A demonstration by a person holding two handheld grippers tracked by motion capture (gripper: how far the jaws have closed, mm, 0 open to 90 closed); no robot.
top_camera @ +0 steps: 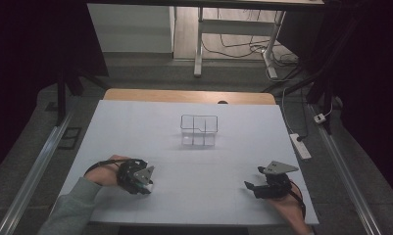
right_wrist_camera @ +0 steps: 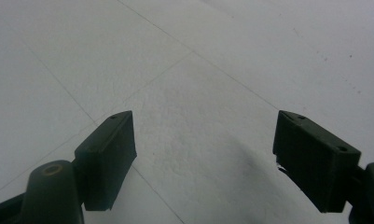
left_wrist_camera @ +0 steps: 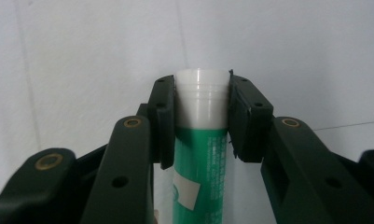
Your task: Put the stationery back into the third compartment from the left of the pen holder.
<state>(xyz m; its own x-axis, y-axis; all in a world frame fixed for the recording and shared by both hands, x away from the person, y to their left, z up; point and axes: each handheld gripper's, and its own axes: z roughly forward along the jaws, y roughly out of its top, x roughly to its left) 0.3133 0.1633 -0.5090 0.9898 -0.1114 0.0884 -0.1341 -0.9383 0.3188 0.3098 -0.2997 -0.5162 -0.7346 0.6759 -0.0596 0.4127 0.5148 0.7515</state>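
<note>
left gripper clamped on a green tube; right gripper open and idle.

we see the left gripper (left_wrist_camera: 201, 119) closed on a green tube (left_wrist_camera: 199, 172), its pads (left_wrist_camera: 162, 121) pinching just at the white cap (left_wrist_camera: 201, 95), low over the near left of the white table (top_camera: 135, 132). the right gripper (right_wrist_camera: 203, 158) rests near the table's near right with its jaws spread wide, holding nothing. a clear divided box (top_camera: 199, 130) stands well apart, toward the centre. we judge the hold risky: gripped so near the smooth cap end, the tube could pivot or slip free when lifted.
</note>
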